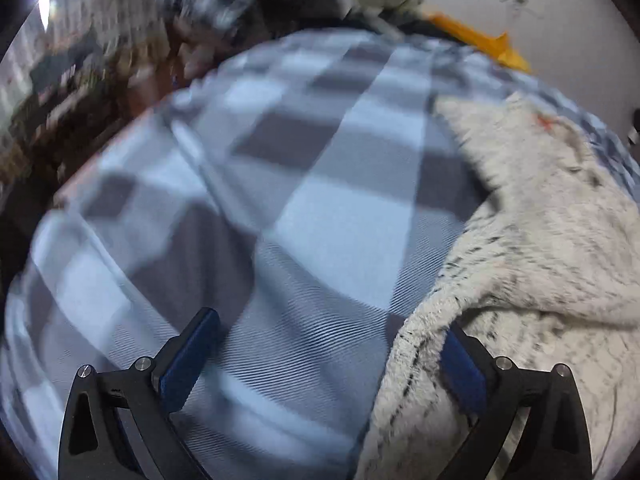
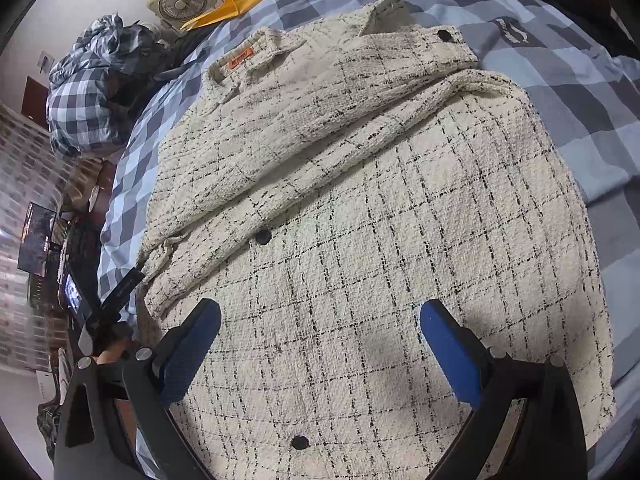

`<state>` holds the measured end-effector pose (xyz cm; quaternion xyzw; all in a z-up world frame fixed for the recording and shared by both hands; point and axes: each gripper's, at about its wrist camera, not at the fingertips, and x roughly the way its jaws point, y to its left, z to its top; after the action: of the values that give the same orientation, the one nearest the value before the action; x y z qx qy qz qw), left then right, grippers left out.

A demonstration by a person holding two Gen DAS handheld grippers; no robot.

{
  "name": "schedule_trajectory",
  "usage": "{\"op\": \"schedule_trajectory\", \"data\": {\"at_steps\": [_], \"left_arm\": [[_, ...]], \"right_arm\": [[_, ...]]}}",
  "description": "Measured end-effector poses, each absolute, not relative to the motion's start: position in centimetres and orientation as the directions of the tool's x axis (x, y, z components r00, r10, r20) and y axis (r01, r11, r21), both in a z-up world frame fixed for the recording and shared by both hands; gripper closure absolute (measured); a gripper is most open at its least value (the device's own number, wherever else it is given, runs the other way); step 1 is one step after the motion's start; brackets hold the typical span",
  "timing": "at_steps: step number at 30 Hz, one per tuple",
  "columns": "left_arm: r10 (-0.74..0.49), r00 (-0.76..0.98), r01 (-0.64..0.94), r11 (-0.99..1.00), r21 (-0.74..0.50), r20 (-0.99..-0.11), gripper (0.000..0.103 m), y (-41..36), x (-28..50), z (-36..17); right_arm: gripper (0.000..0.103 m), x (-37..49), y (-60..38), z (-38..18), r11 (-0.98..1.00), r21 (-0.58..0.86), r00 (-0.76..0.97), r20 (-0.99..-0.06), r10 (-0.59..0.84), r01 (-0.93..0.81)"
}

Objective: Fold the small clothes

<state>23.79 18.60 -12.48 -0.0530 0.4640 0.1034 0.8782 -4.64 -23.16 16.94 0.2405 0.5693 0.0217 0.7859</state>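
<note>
A cream tweed jacket point(image 2: 360, 184) with thin black checks, black buttons and an orange neck label lies on a blue-grey checked bedsheet point(image 2: 560, 92). One sleeve is folded diagonally across its front. My right gripper point(image 2: 320, 344) is open and empty, just above the jacket's lower front. My left gripper point(image 1: 328, 356) is open at the jacket's left edge point(image 1: 520, 240); its right finger point(image 1: 460, 364) is tucked under a fold of the cloth, its left finger point(image 1: 188, 360) over the sheet point(image 1: 280, 200). The left wrist view is blurred. The left gripper point(image 2: 116, 304) also shows in the right wrist view.
A crumpled checked duvet point(image 2: 88, 92) is piled at the bed's head. A round fan point(image 2: 184, 0) and a yellow cloth point(image 2: 236, 4) lie by the white wall. Dark clothing point(image 2: 516, 32) lies at the far right. Desk screens point(image 2: 36, 240) stand beyond the bed's left edge.
</note>
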Motion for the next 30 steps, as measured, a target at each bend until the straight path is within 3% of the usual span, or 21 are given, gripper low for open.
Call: {"op": "schedule_trajectory", "data": {"at_steps": [6, 9, 11, 17, 19, 22, 23, 26, 30], "left_arm": [[0.320, 0.692, -0.148, 0.940, 0.306, -0.647, 0.000, 13.5, 22.2, -4.6], [0.327, 0.727, -0.146, 0.933, 0.329, -0.604, 0.000, 11.5, 23.3, -2.0], [0.273, 0.754, -0.111, 0.950, 0.293, -0.597, 0.000, 10.2, 24.1, -0.9], [-0.107, 0.637, 0.232, 0.971, 0.057, -0.763, 0.000, 2.4, 27.8, -4.5], [-0.121, 0.593, 0.246, 0.969, 0.035, -0.796, 0.000, 1.2, 29.3, -7.1], [-0.010, 0.511, 0.160, 0.984, 0.083, -0.860, 0.000, 2.4, 31.3, -12.3], [-0.049, 0.508, 0.165, 0.985, 0.042, -0.860, 0.000, 3.1, 31.4, -13.4], [-0.145, 0.597, 0.190, 0.981, -0.037, -0.789, 0.000, 4.5, 30.2, -13.9], [-0.141, 0.632, 0.190, 0.981, -0.024, -0.762, 0.000, 4.4, 29.5, -13.8]], "right_arm": [[0.005, -4.6, -24.0, 16.9, 0.870, 0.410, 0.354, -0.884, 0.305, 0.274], [0.005, -4.8, -24.0, 16.8, 0.872, 0.403, 0.346, -0.889, 0.302, 0.276], [0.005, -4.8, -23.8, 16.9, 0.876, 0.397, 0.347, -0.890, 0.295, 0.275], [0.005, -4.7, -23.8, 16.8, 0.882, 0.382, 0.356, -0.893, 0.275, 0.276], [0.005, -4.5, -23.9, 16.6, 0.884, 0.377, 0.350, -0.896, 0.272, 0.276], [0.005, -4.1, -24.5, 16.8, 0.895, 0.356, 0.360, -0.899, 0.249, 0.271], [0.005, -3.9, -25.0, 17.0, 0.899, 0.344, 0.368, -0.900, 0.233, 0.272], [0.005, -3.7, -27.4, 17.5, 0.897, 0.321, 0.403, -0.897, 0.184, 0.305], [0.005, -3.5, -31.4, 17.6, 0.859, 0.347, 0.420, -0.890, 0.176, 0.376]]}}
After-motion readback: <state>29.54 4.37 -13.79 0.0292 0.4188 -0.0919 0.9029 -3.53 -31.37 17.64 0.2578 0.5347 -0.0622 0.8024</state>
